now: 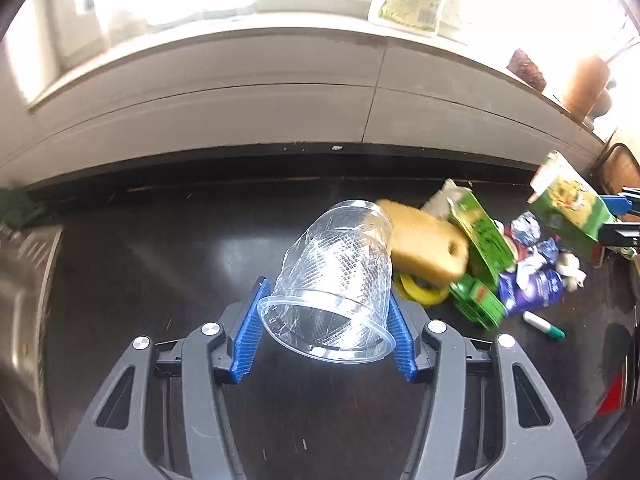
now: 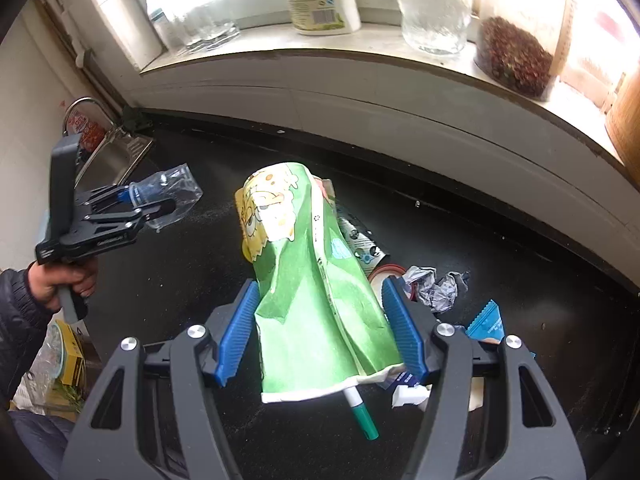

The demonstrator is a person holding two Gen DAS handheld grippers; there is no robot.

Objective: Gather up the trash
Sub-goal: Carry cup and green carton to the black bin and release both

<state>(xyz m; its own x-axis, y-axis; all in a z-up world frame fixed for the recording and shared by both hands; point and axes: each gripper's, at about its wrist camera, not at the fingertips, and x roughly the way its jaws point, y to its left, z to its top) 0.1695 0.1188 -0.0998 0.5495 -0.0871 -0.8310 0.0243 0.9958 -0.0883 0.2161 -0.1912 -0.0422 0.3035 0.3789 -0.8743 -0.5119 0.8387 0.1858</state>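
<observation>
1. Left wrist view: the left gripper [image 1: 326, 312] was clenched on a clear plastic cup [image 1: 336, 280], its blue pads pressing the cup's two sides just above the rim. The cup's long axis ran away from the camera, its open mouth toward the near side and its closed base pointing to the far right. It appeared lifted clear of the dark desk [image 1: 160, 248]. To the right lay the remaining litter: a yellow sponge [image 1: 426, 246] just beyond the cup's base, a yellow tape roll [image 1: 422, 290] under it, flattened green cartons [image 1: 480, 236], a purple wrapper [image 1: 532, 286] and a green-capped marker [image 1: 544, 325]. At the far right edge the green juice carton [image 1: 568, 204] hung in the other gripper.

2. Right wrist view: the right gripper [image 2: 320, 324] was grasping the crushed green juice carton [image 2: 304, 280], pads on both of its creased sides. The carton's long axis pointed away and upward, its bottom edge nearest the camera. Below it lay the marker [image 2: 362, 416], crumpled foil [image 2: 428, 286] and a blue wrapper [image 2: 486, 322] on the right. Well apart to the left, a hand [image 2: 64, 280] held the left gripper [image 2: 158, 206], the cup [image 2: 170, 196] pointing right, near the sink [image 2: 108, 160].

3. Judgement: both grippers were loaded, so the coming move turned on where a bin stood, which neither view showed. The pile lay nearer the right hand.
</observation>
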